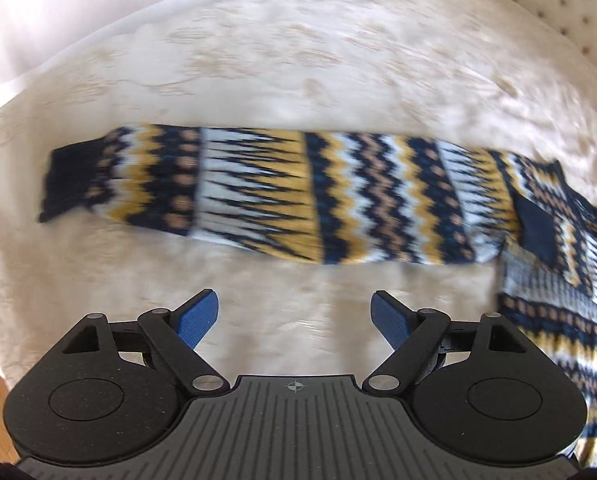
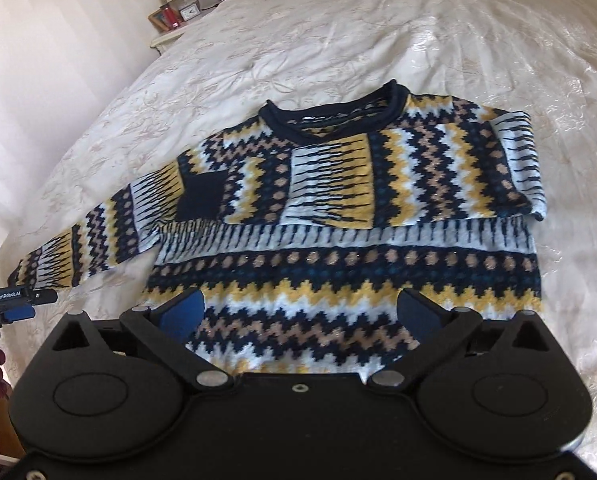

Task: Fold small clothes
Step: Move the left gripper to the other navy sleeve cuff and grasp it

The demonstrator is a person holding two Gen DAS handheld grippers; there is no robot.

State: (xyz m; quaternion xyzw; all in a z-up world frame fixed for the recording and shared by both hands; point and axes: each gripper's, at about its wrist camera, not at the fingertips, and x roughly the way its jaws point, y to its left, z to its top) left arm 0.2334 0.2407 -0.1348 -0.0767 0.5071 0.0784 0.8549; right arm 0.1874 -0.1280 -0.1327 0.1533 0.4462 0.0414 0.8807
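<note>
- Your left gripper [image 1: 294,312] hangs over bare bedspread [image 1: 298,60] on the near side of the sweater's outstretched sleeve [image 1: 258,196], its blue pads wide apart and nothing between them.
- That sleeve runs straight out to the left, its dark cuff [image 1: 64,184] at the far left end; pinch only the cuff and the long knit will likely sag and twist as you carry it over.
- The patterned sweater [image 2: 338,220] lies flat on the bed, collar [image 2: 334,116] pointing away from you, hem nearest; its long axis, with that sleeve out, runs left to right.
- The other sleeve [image 2: 398,176] is already folded across the chest; dragging anything over it could pull it loose.
- Your right gripper [image 2: 300,312] hovers above the hem, jaws fully apart and empty.
</note>
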